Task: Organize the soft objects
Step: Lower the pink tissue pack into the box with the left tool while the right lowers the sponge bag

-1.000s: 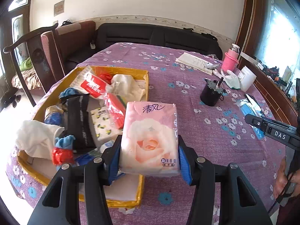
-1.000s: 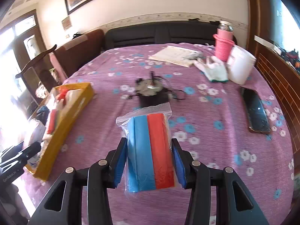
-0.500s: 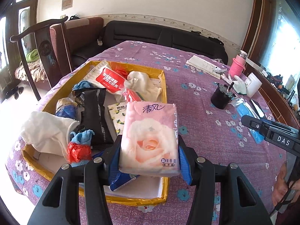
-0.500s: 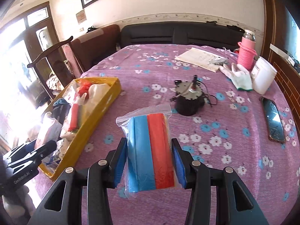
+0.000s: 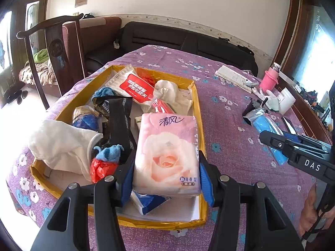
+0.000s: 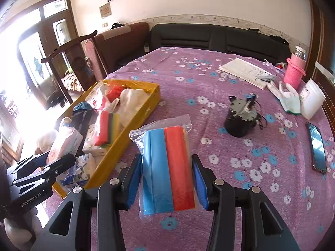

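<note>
**Left wrist view: tissue pack hanging over the tray, sponge bag trailing on the counter side**

Left wrist view is showing the left tool (image 5: 166,174) clenching a pink tissue pack (image 5: 167,152) between its blue pads, one pad pressing on each long side. The pack's long axis is running straight away from the tool, along the fingers. It is hanging above the near right corner of the yellow tray (image 5: 200,113), which is already holding a white cloth (image 5: 60,144), a black pouch (image 5: 118,125) and a red-labelled packet (image 5: 134,87). Bare white floor is showing just under the pack, beside a blue-and-white packet (image 5: 149,201); judging by this, the drop needs little more than lowering and letting go.

Right wrist view is showing the right tool (image 6: 165,177) gripping a clear zip bag of blue and red sponges (image 6: 167,167), its long axis also lying along the fingers. This bag is hovering over the purple flowered counter (image 6: 240,146), with the tray (image 6: 134,129) lying to the tool's left, near but not under it. The left tool (image 6: 41,167) is appearing at that view's left edge, by the tray's near end.

So the left hand is the nearer one; the right hand probably needs to be travelling leftward across the tray wall before releasing.
</note>
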